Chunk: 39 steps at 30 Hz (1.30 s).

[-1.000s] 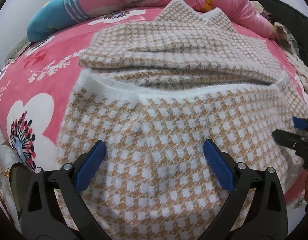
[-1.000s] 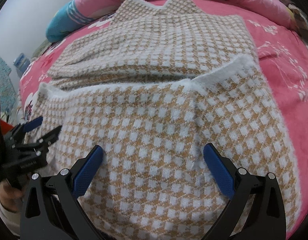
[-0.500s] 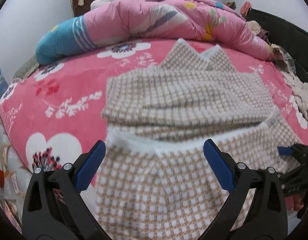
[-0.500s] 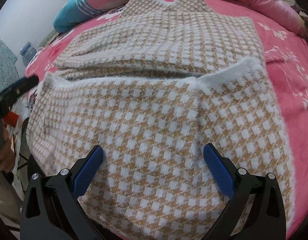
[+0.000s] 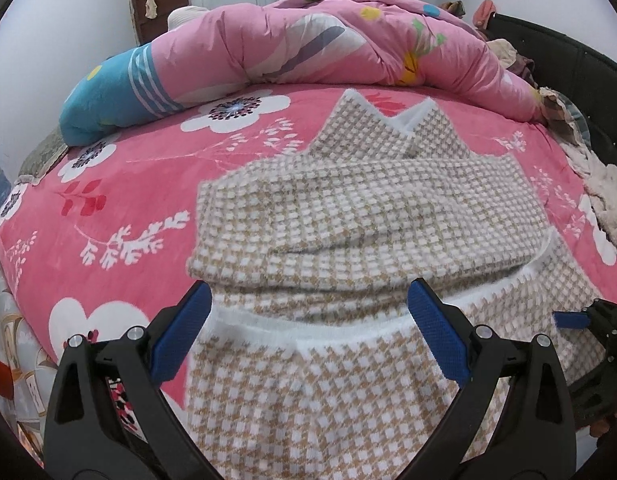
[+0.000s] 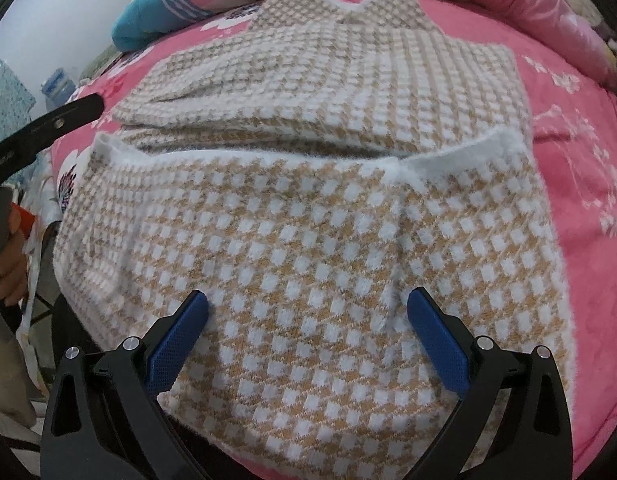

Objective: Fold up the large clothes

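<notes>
Left hand-held gripper (image 5: 308,344): jaws spread wide, nothing between the blue pads; it hangs over the near left part of the sweater, above the white hem edge. In the right wrist view only one black finger of it (image 6: 48,128) shows, at the left edge, clear of the cloth.
Right hand-held gripper (image 6: 308,344): jaws spread wide, holding nothing; it sits low over the near flap of the sweater. In the left wrist view it (image 5: 588,320) shows at the far right, beside the sweater's right edge.
Hand (image 6: 8,264): partly seen at the left edge of the right wrist view, gripping a handle.
Sweater (image 5: 368,220): tan-and-white check knit, lying flat on the bed, partly folded. The bottom part is turned up over the body, its white hem (image 6: 448,156) running across the middle. A folded layer lies across the upper half. The pointed V collar (image 5: 388,120) faces the far side.
Bed (image 5: 128,200): pink floral cover; the sweater lies on its middle and near edge.
Quilt (image 5: 308,40): pink with a blue end, bunched along the far side, apart from the sweater.
Clothes pile (image 5: 604,200): at the far right edge of the bed; details unclear.
Containers: cannot tell of any.
</notes>
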### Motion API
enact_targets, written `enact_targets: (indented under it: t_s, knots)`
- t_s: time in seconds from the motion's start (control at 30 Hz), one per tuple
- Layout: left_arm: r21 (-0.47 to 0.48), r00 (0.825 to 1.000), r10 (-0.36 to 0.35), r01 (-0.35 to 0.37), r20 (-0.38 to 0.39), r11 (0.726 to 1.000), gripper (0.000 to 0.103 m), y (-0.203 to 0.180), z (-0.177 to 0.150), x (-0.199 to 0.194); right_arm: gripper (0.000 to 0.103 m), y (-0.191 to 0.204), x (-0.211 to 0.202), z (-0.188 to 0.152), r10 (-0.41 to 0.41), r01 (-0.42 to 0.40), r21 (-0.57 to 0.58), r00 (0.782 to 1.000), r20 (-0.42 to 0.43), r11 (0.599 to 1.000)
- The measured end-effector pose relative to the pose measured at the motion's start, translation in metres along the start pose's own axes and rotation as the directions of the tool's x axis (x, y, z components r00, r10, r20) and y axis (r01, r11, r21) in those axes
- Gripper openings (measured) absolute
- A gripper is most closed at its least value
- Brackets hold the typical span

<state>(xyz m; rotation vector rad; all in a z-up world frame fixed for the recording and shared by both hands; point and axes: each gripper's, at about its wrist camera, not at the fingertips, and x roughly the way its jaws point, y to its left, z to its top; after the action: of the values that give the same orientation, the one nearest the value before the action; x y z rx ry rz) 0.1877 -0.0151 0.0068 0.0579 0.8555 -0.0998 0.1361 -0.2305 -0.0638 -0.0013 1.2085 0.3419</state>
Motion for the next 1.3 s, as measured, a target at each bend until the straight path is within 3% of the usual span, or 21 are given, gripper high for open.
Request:
enact_targets:
  t_s: [0.23,0.73,1.03,1.3]
  knots:
    - [0.004,1.000,-0.006,0.006,-0.010,1.000,0.095,-0.001,0.008,0.009,0.097,0.013,-0.026,0.014,0.011,-0.008,-0.039,0.997,0.079,0.999]
    - [0.016,1.000,-0.006,0.007,-0.013,1.000,0.095,-0.004,0.039,0.036,0.097,-0.011,-0.061,0.084,0.040,-0.033,-0.039,0.978,0.207,0.999]
    - [0.015,1.000,-0.018,0.018,-0.018,1.000,0.095,0.000,0.064,0.070,0.097,-0.029,-0.058,0.137,0.047,-0.047,-0.003,0.966,0.253,0.999]
    - [-0.042,0.998,-0.035,0.033,-0.054,0.999,0.095,0.016,0.083,0.118,0.097,-0.063,-0.039,0.214,0.031,-0.056,0.079,0.959,0.280,0.995]
